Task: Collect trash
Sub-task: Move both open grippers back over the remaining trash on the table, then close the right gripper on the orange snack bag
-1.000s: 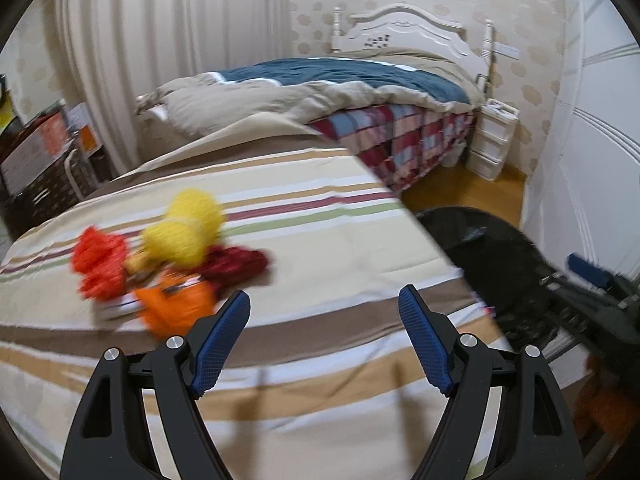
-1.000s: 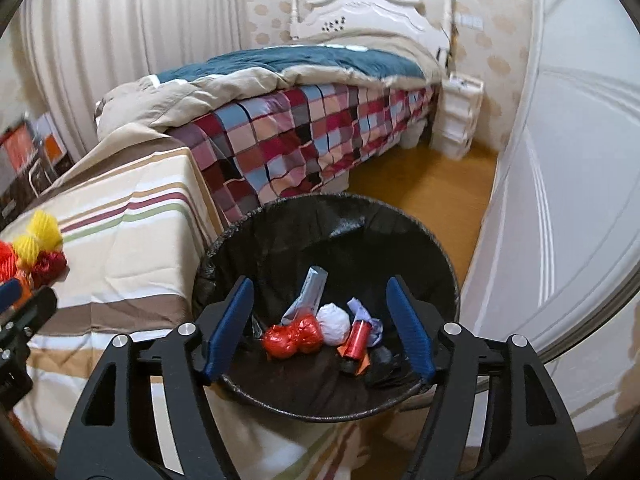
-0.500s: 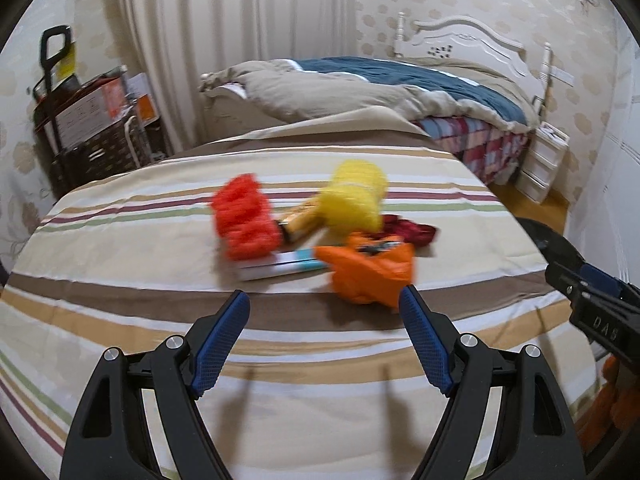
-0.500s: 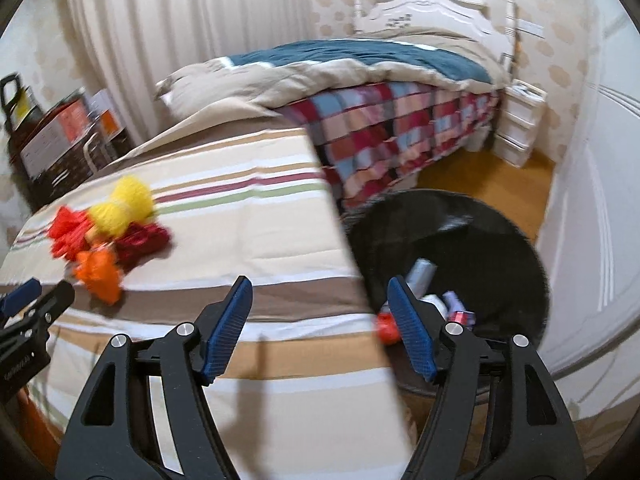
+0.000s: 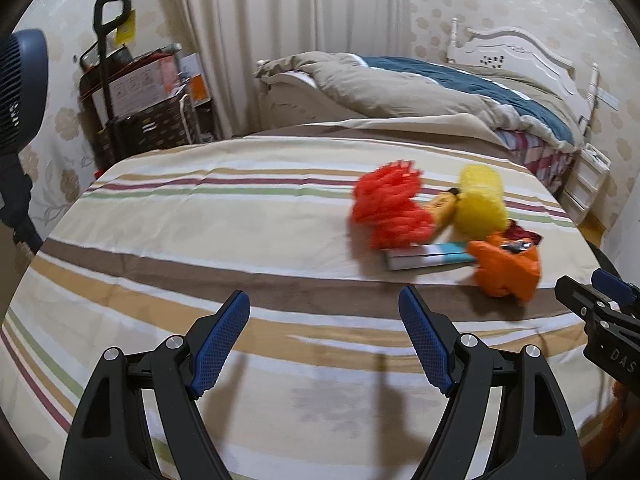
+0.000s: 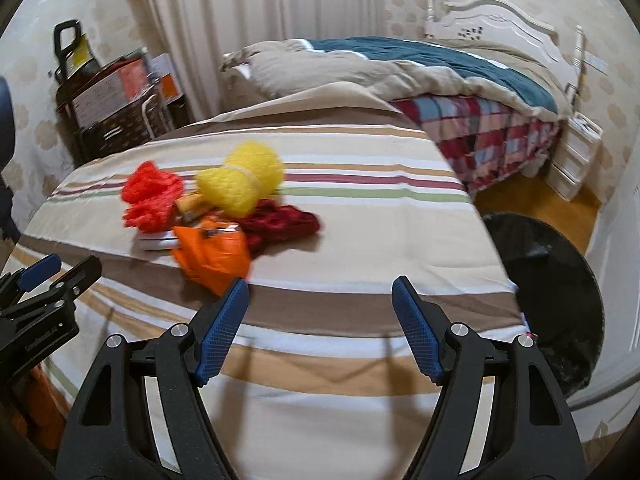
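Observation:
A heap of trash lies on the striped bedsheet [image 5: 200,240]: a red mesh ball [image 5: 390,210], a yellow mesh ball [image 5: 480,202], an orange crumpled bag [image 5: 506,266], a flat white and teal box [image 5: 428,256] and a dark red net [image 6: 280,224]. My left gripper [image 5: 324,336] hovers open over the sheet, short of the heap and to its left. My right gripper [image 6: 320,328] is over the sheet with its jaws opening and nothing between them; the orange bag [image 6: 212,256] lies just beyond its left finger. The black-lined bin [image 6: 552,280] stands at the sheet's right edge.
A second bed with a beige and teal duvet [image 5: 420,88] stands behind. A dark trolley with boxes [image 5: 136,100] is at the back left by the curtain. A blue fan [image 5: 20,92] sits at far left. White drawers [image 6: 576,152] stand on the wooden floor.
Both grippers swung left, away from the bin and over the striped sheet. The trash heap slid from the left of both views toward the middle and right. The right jaws widened slightly.

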### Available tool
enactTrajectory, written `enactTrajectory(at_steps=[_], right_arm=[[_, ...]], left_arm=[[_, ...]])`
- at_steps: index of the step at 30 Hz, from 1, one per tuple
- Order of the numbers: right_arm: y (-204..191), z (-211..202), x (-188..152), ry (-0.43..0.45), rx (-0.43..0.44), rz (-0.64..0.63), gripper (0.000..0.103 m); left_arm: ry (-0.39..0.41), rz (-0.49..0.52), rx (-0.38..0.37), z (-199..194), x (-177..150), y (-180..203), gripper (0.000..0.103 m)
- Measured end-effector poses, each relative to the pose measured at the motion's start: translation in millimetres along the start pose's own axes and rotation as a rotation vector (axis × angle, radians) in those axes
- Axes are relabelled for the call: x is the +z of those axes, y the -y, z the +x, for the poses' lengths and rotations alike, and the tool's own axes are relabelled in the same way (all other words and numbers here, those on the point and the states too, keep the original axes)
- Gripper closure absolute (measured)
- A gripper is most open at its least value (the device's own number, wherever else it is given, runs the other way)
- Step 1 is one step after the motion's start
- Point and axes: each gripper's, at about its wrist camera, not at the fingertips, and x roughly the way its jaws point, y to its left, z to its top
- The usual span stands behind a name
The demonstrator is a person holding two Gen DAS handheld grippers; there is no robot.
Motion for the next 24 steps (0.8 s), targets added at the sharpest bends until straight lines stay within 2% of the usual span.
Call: enactTrajectory(at_steps=[9, 17, 19, 20, 24], right_arm=[[-34, 7, 2, -0.017, 0.043, -0.051, 0.03], [-50, 22, 10, -0.033, 0.058, -0.074, 0.031], [-55, 26, 9, -0.044, 0.06, -0.084, 0.043], [-57, 29, 8, -0.059, 0.067, -0.092, 0.055], [-56, 26, 6, -0.062, 0.072, -0.096, 0.056]], left_arm=[[0.002, -0.034, 0.015, 2, -2, -20, 0.026], [0.0, -0.035, 0.011, 4, 0, -20, 0.026], [0.001, -0.034, 0.011, 5, 0, -20, 0.026], [0.001, -0.033, 0.012, 5, 0, -20, 0.026], [0.002, -0.028, 0.007, 4, 2, -18, 0.026]])
